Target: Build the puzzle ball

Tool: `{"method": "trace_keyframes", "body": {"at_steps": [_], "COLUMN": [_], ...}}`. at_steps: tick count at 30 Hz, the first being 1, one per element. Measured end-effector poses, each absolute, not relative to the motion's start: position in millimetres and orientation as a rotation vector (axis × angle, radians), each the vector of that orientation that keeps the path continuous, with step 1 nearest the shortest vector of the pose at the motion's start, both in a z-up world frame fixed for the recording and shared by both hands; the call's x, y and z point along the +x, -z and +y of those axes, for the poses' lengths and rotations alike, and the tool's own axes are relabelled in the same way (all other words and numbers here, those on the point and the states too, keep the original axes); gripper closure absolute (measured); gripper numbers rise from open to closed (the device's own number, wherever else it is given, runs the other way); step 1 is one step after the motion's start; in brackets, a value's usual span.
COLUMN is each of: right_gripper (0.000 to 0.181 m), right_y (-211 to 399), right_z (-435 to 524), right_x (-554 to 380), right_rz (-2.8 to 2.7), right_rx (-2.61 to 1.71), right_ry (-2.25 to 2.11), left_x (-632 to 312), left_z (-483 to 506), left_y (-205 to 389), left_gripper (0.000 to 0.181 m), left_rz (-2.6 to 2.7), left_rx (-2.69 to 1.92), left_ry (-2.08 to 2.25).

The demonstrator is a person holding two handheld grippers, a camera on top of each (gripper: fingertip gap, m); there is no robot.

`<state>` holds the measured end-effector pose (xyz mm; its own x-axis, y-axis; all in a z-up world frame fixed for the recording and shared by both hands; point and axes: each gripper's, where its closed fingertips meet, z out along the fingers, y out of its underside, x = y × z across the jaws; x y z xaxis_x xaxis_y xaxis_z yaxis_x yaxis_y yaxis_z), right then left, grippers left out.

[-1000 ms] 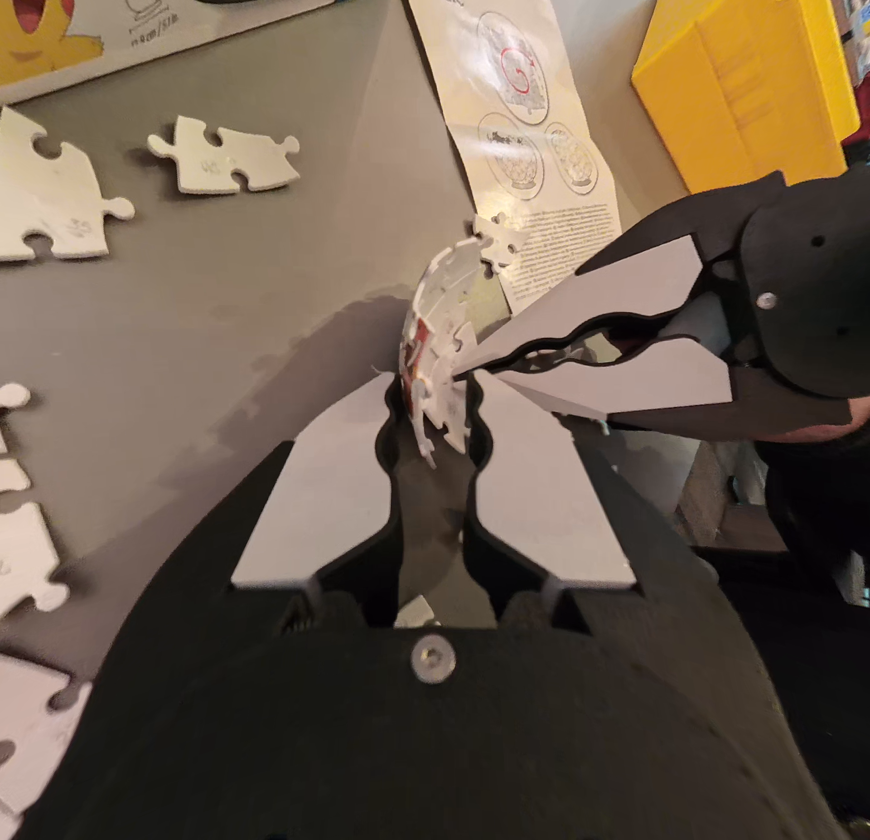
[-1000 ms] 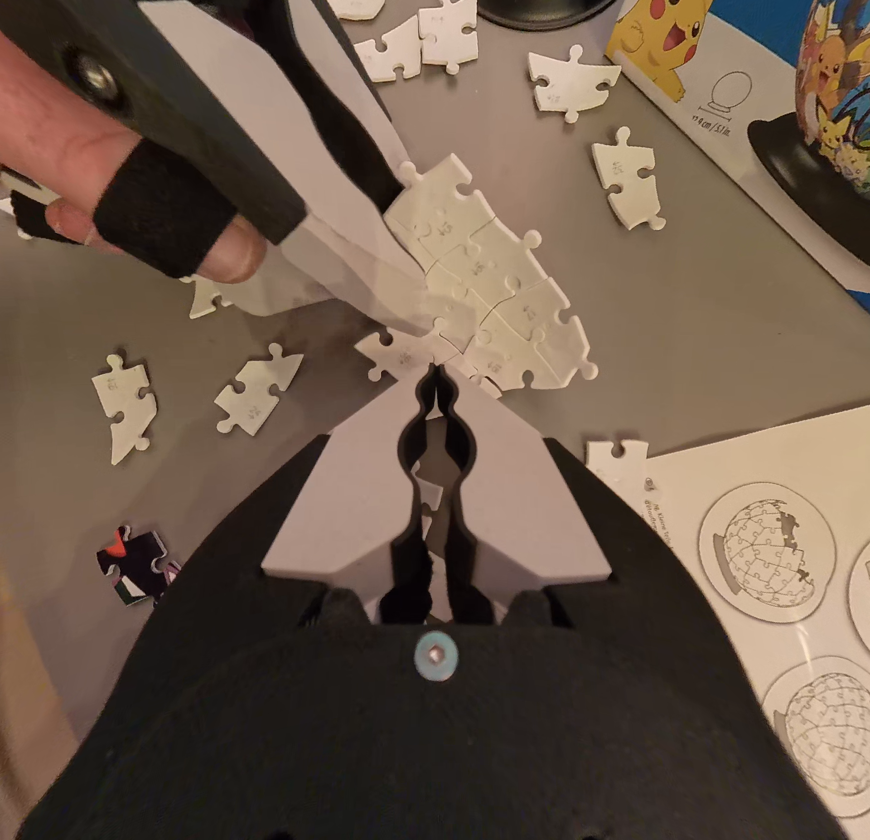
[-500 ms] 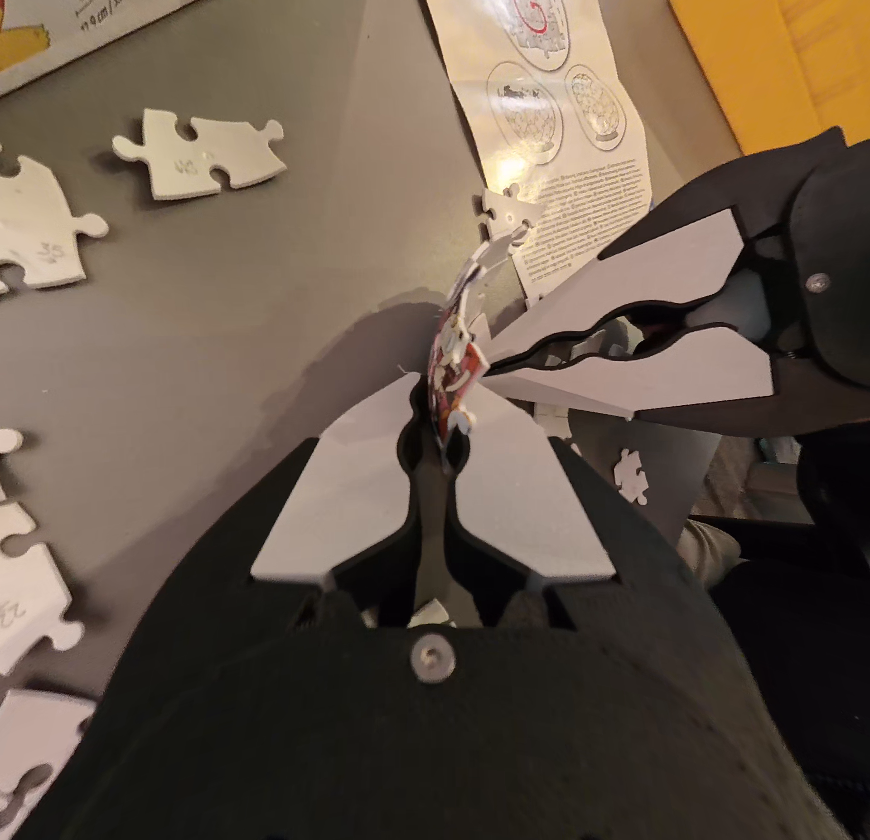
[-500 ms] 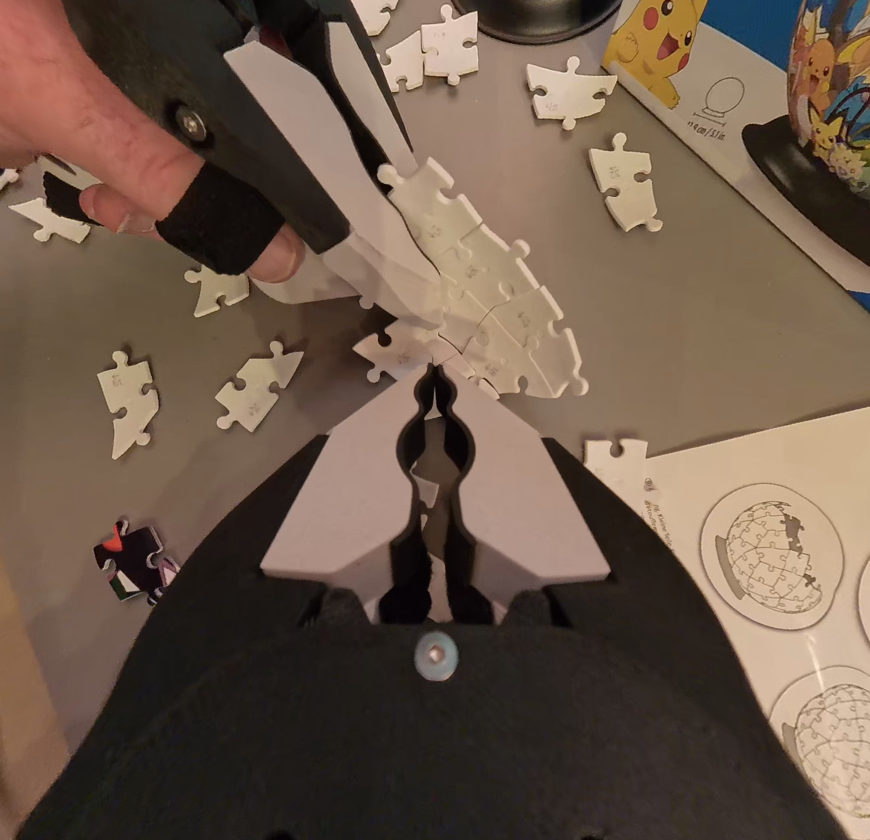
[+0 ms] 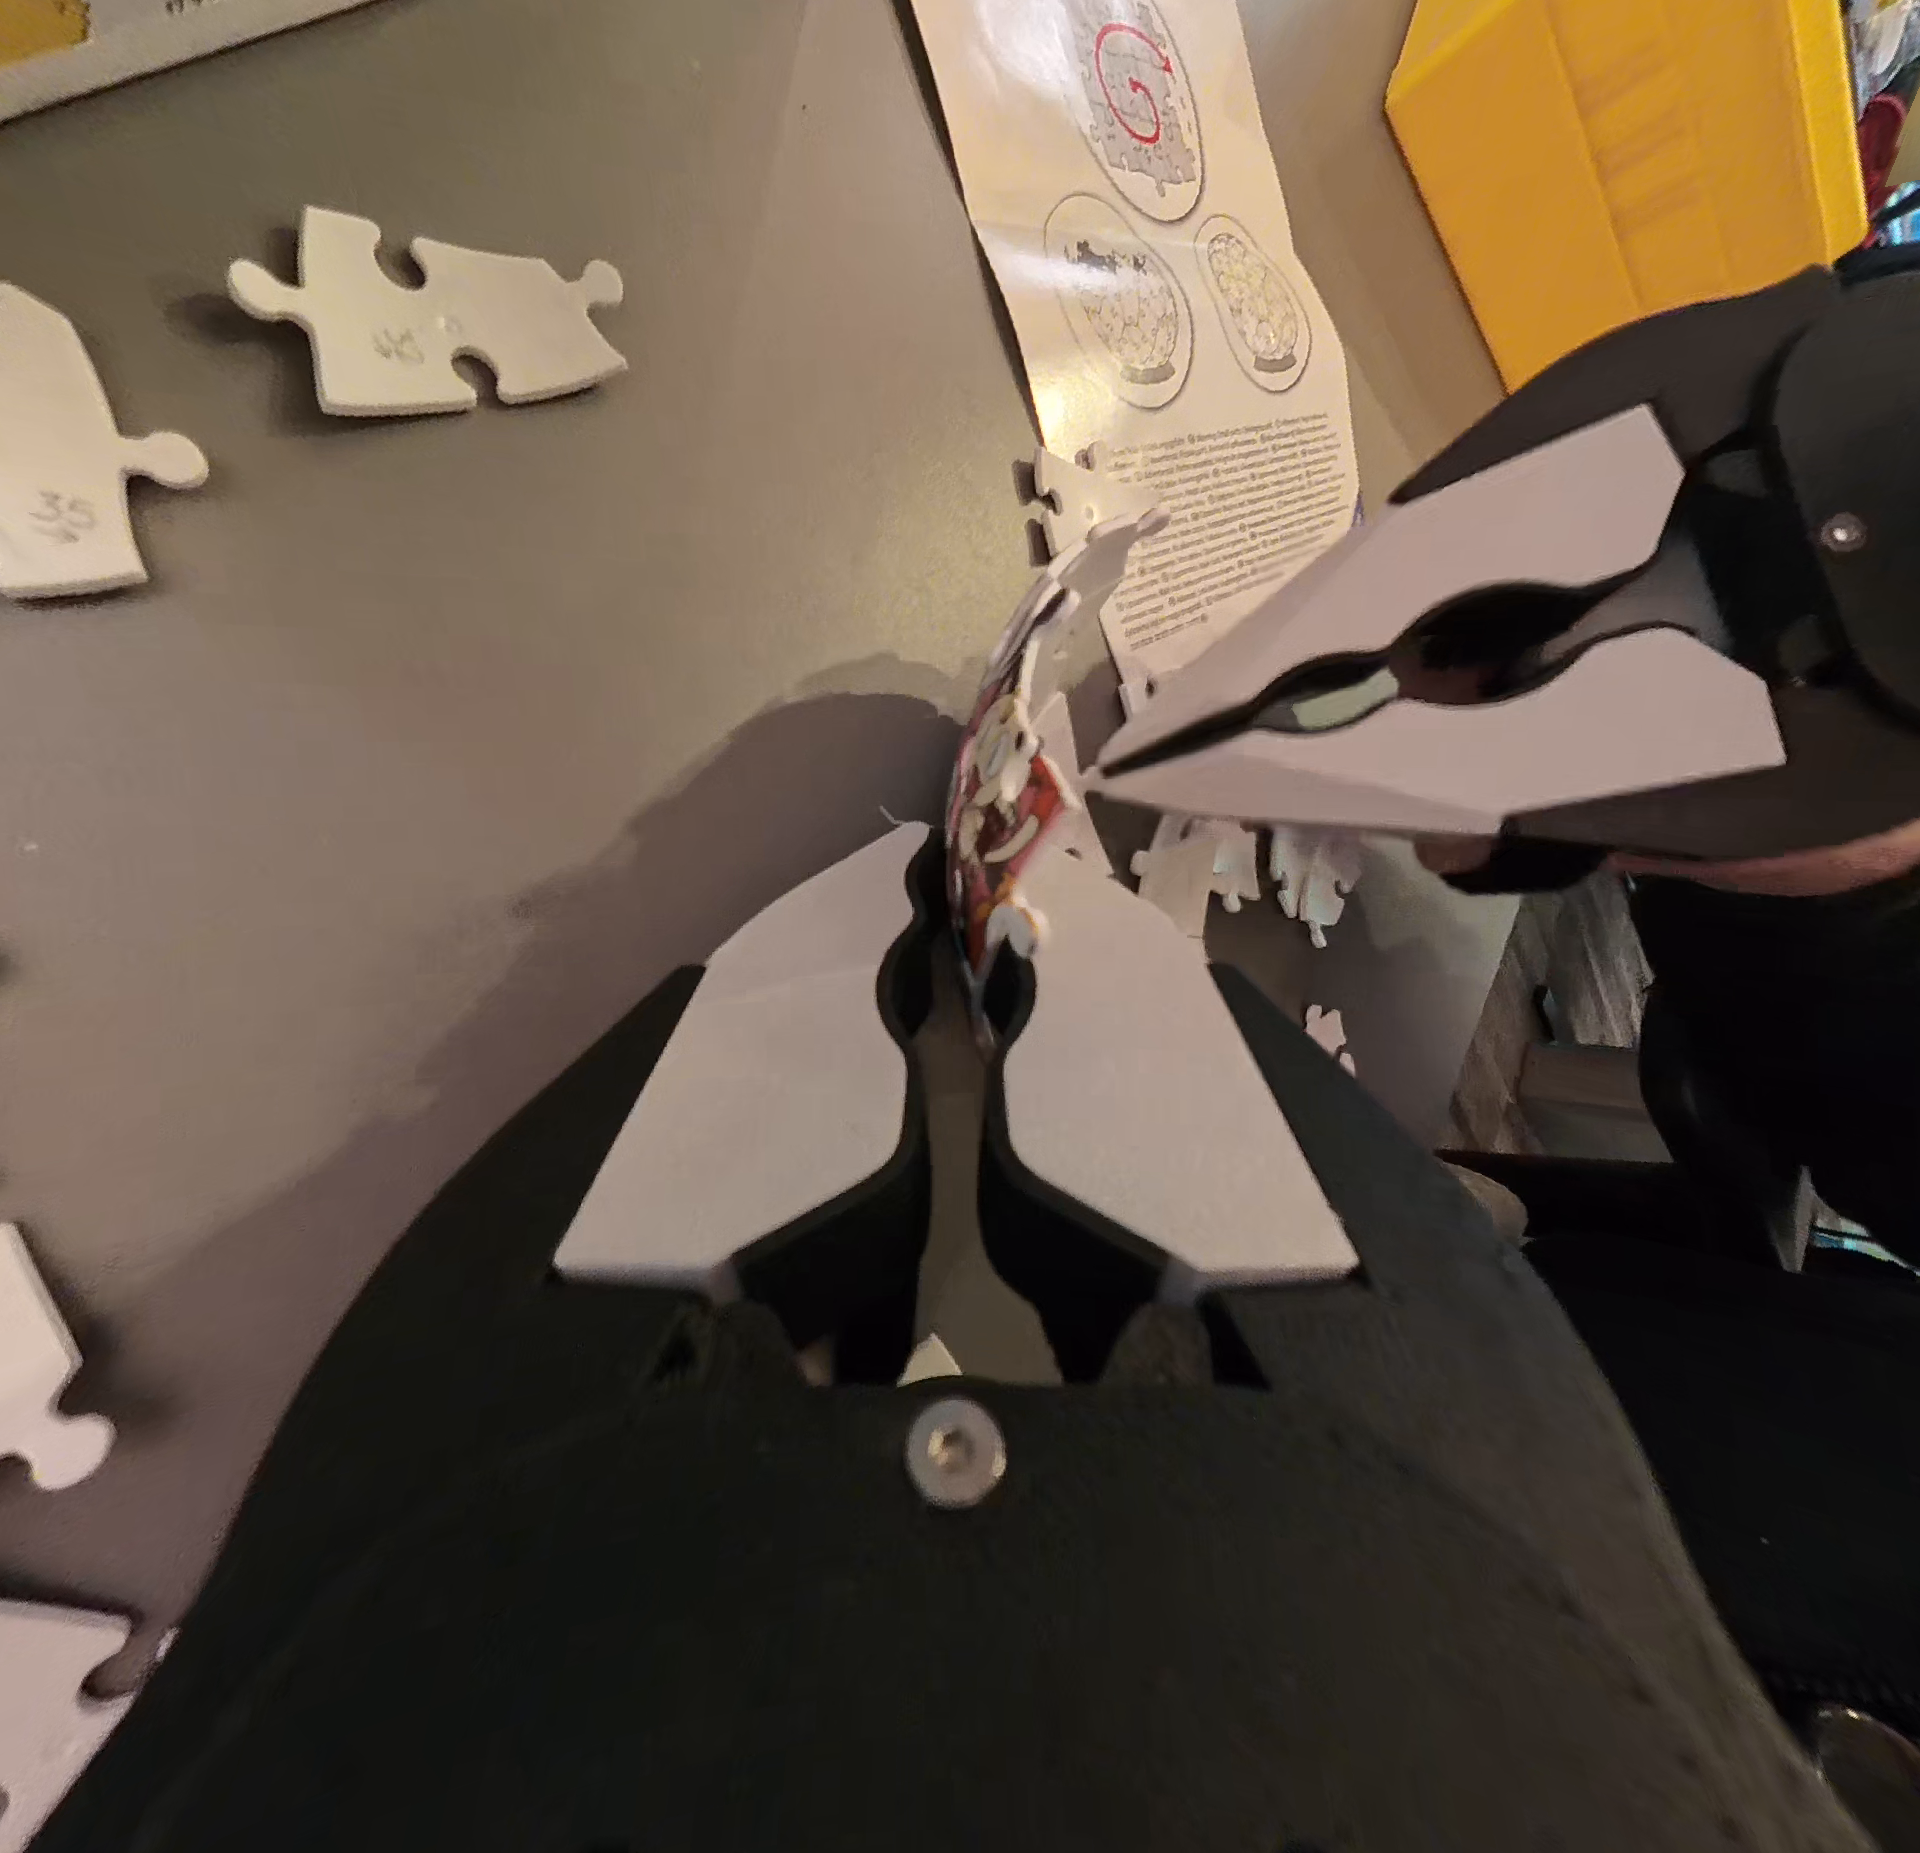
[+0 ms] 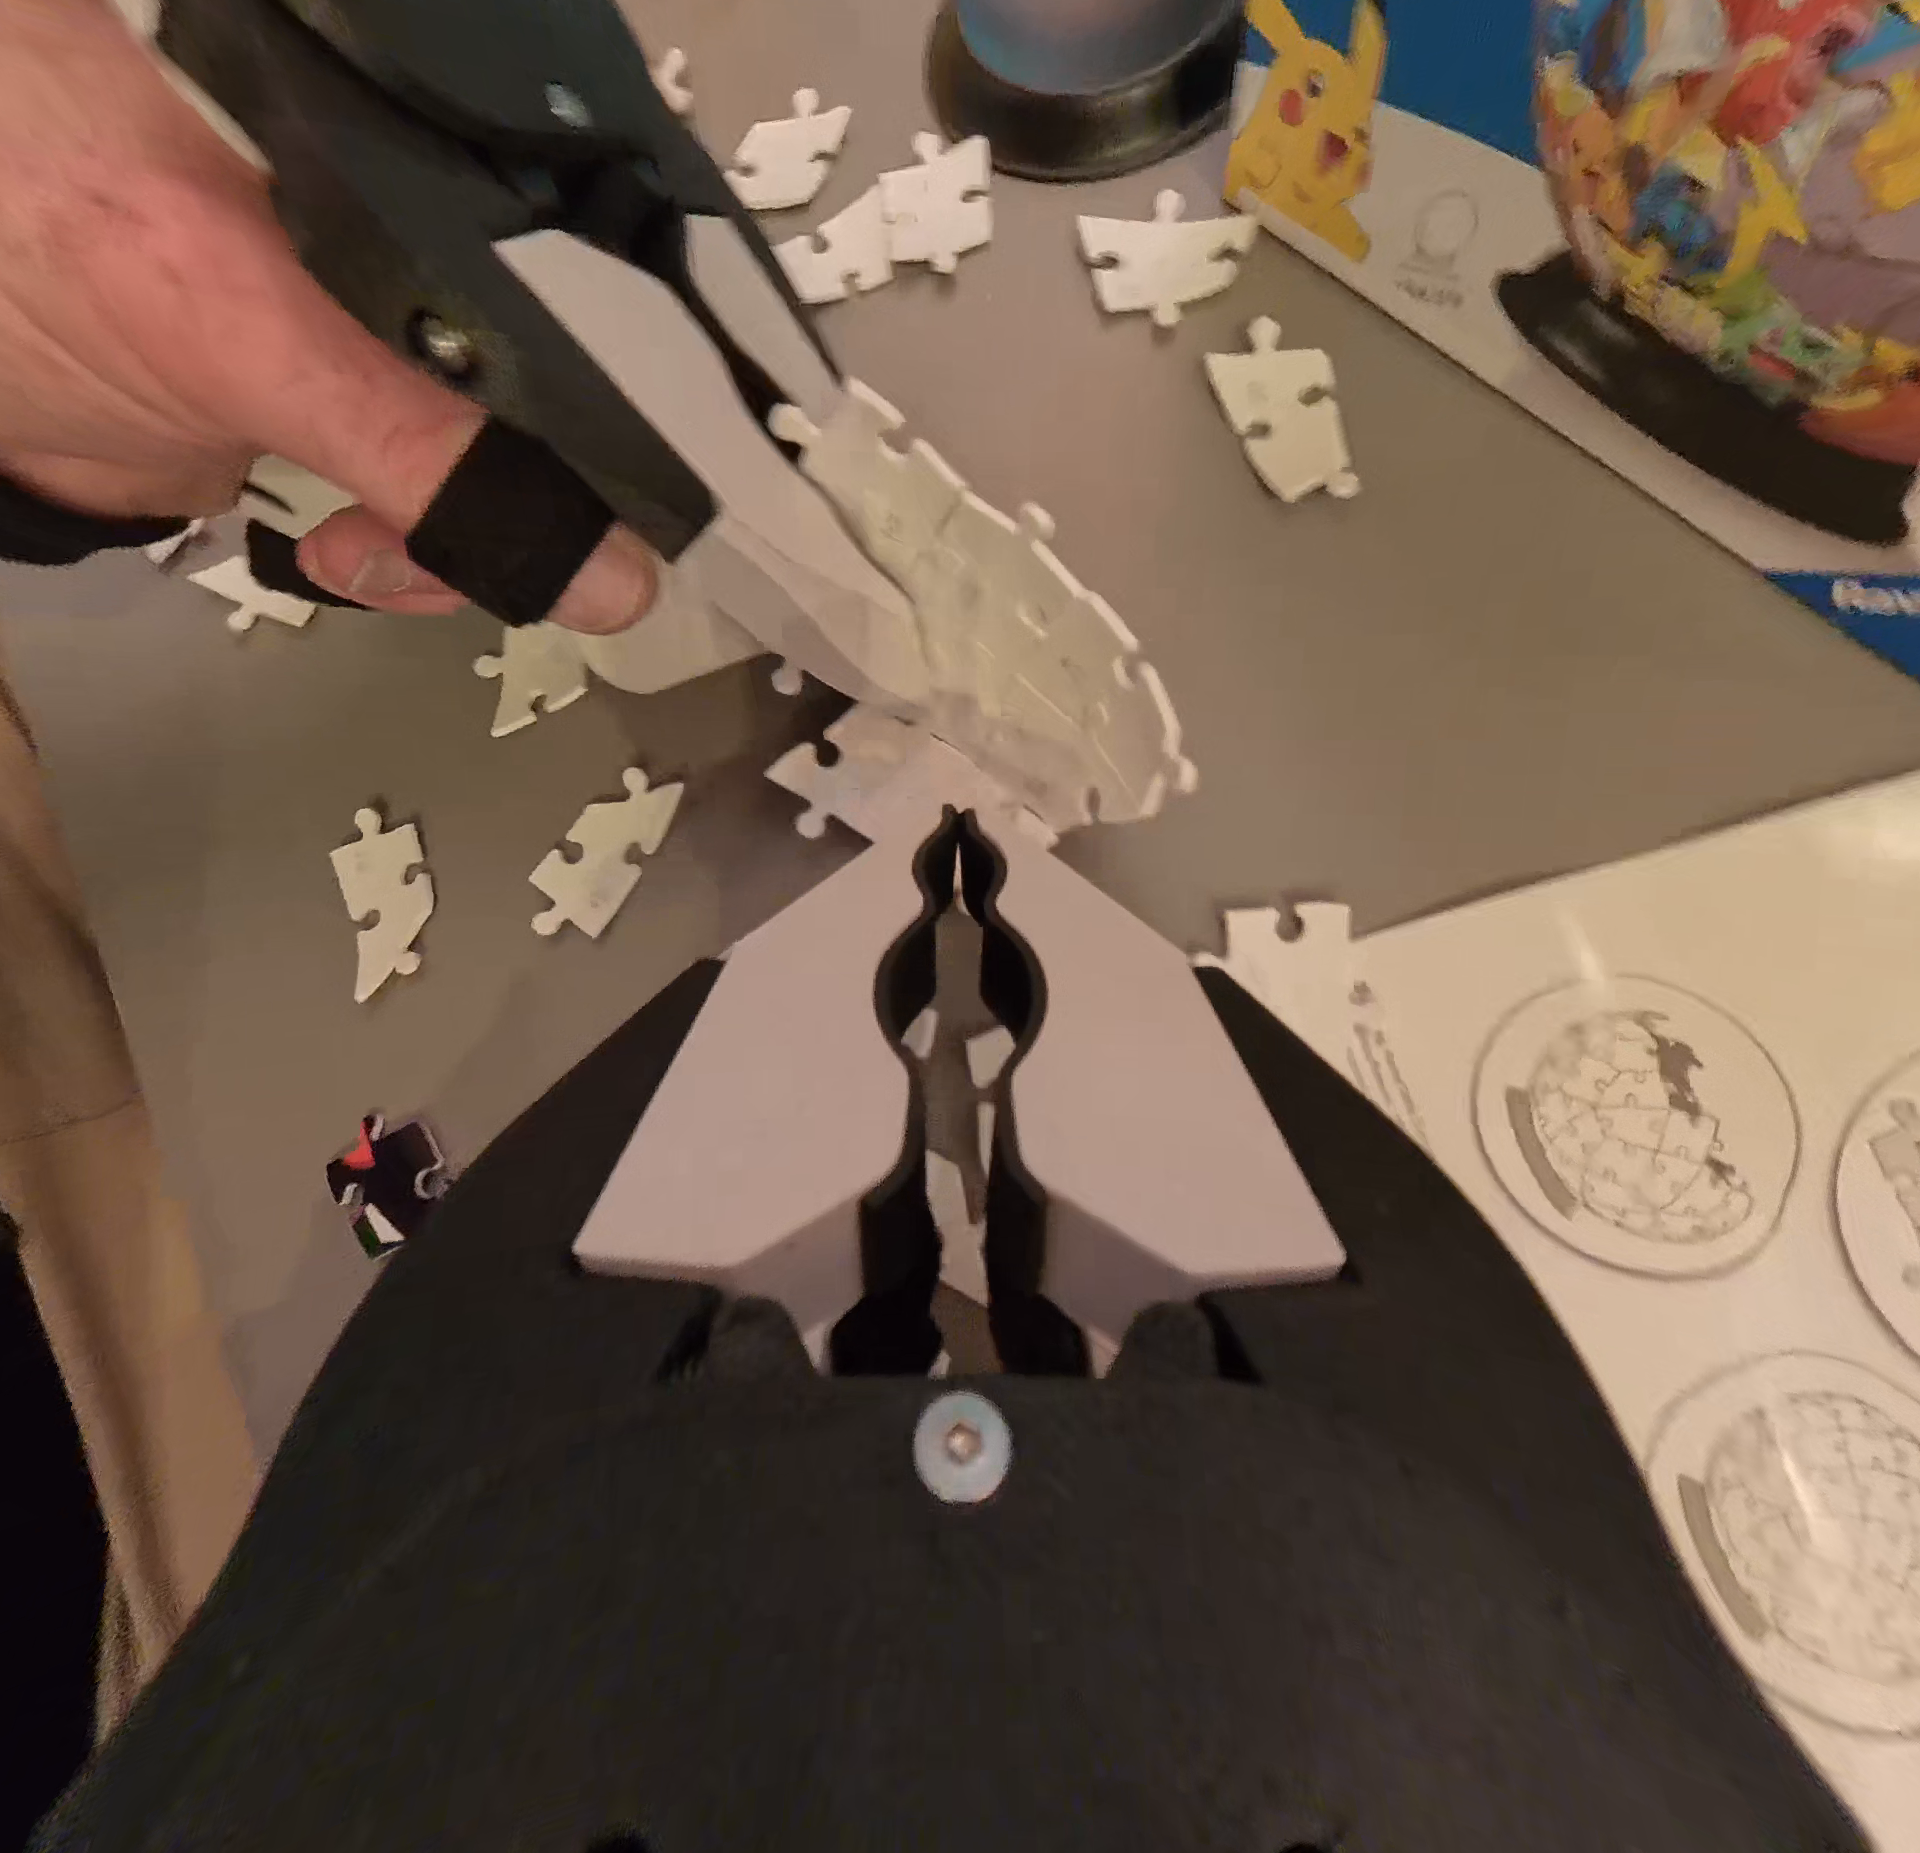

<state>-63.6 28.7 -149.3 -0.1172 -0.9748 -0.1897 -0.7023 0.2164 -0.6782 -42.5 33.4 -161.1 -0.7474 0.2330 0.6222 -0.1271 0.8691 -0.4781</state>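
Observation:
A curved section of joined puzzle pieces [image 5: 1003, 785] is printed on one side and white on the back [image 6: 997, 608]. My left gripper [image 5: 977, 863] is shut on its lower edge and holds it above the grey table [image 5: 520, 660], edge-on to its camera. In the right wrist view its white fingers [image 6: 644, 369] reach in from the upper left. My right gripper [image 6: 958, 824] is shut, and its tips pinch a white puzzle piece [image 6: 862, 775] at the section's near end. It also shows in the left wrist view [image 5: 1096, 764], coming in from the right.
Several loose white pieces [image 6: 1283, 421] lie on the table, and one printed piece [image 6: 384, 1180] sits at the near left. A black ring stand [image 6: 1091, 110] and the puzzle box [image 6: 1351, 141] are at the back. An instruction sheet [image 6: 1621, 1128] lies right. A yellow bin [image 5: 1621, 130] stands off the table's edge. Only a small space, under 4 cm, lies between the two pairs of fingers.
My left gripper's jaws have closed tighter on the section, which has turned from showing its white back to edge-on. My right gripper has stayed shut at the section's edge.

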Motion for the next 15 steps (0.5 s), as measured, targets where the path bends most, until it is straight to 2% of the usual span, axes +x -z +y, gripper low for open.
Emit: {"method": "trace_keyframes", "body": {"at_steps": [1,9,15], "right_gripper": [0.174,0.152,0.168], "right_y": [147.5,134.8,121.1], "right_z": [26.0,26.2,24.9], "right_x": [-67.2,-67.2,-59.1], "right_rz": [1.892,1.813,1.729], "right_rx": [-1.519,-1.213,-1.065], "right_ry": [0.557,0.391,0.363], "left_x": [-42.4,-47.2,-52.2], "left_z": [33.0,28.0,27.7], "left_y": [160.0,134.2,119.1], "left_gripper": [0.177,0.178,0.177], "left_rz": [-2.314,-2.168,-2.118], "left_rx": [-0.070,-0.050,-0.065], "left_ry": [-0.662,-0.765,-0.801]}}
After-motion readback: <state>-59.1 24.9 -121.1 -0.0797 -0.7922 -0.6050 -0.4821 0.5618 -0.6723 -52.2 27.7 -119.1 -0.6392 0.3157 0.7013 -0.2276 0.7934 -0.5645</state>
